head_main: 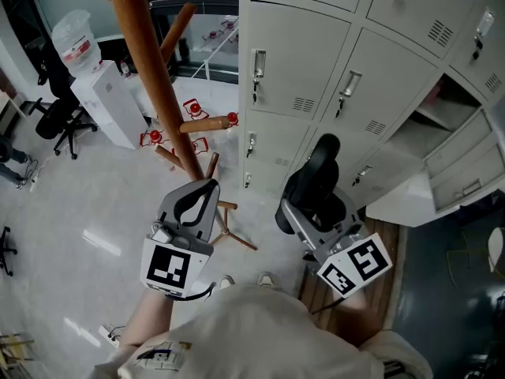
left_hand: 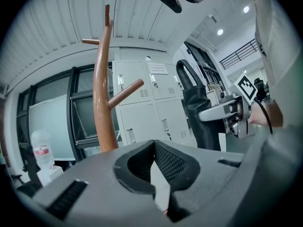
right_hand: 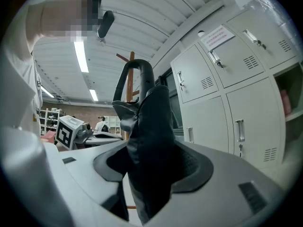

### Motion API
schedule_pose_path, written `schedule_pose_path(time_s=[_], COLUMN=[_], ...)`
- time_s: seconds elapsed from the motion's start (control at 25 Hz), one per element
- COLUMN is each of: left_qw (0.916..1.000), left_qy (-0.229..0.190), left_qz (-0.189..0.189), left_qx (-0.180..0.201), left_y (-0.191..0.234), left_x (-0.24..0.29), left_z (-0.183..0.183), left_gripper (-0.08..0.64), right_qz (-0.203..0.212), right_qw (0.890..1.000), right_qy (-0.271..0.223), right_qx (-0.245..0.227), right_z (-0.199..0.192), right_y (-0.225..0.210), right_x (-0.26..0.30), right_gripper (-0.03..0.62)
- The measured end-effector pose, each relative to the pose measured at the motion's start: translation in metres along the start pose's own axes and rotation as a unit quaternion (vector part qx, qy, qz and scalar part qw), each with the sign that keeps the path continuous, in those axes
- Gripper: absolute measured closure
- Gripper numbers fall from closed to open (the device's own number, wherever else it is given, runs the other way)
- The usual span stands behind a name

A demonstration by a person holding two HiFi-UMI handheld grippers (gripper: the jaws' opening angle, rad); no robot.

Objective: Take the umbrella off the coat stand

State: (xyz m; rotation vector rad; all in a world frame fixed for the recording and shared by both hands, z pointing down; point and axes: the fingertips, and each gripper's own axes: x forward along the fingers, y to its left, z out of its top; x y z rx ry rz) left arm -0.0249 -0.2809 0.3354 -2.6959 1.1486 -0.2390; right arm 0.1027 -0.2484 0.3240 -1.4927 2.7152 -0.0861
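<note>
While the jaws of the left gripper [left_hand: 152, 143] sit together and empty, the right gripper [right_hand: 154, 148] clamps a black, folded umbrella [right_hand: 142, 96] with a hooked handle at frame centre, apart from the wooden coat stand [head_main: 150, 69].

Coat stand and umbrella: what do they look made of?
The coat stand looks like wood, smooth reddish-brown varnish with a soft sheen. The umbrella is dark fabric, matte and creased into folds; its curved handle seems glossy black plastic, though rubber is possible.

left claw [head_main: 202, 197]: level, jaws together, empty | right claw [head_main: 314, 208]: level, clamped on umbrella [head_main: 320, 168]
</note>
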Motion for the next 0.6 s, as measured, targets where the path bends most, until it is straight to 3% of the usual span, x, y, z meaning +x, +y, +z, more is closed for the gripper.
schedule_pose_path(time_s=[0.6], left_qw=[1.0000], left_qy=[0.005], left_qz=[0.000], left_qx=[-0.001], left_y=[-0.0063], left_x=[-0.0017], left_z=[-0.0001], left_gripper=[0.552], right_qz=[0.014], right_qw=[1.000], right_qy=[-0.006], right_qx=[-0.004], right_z=[0.0053], right_y=[0.0068], right_x=[-0.0042], right_gripper=[0.347])
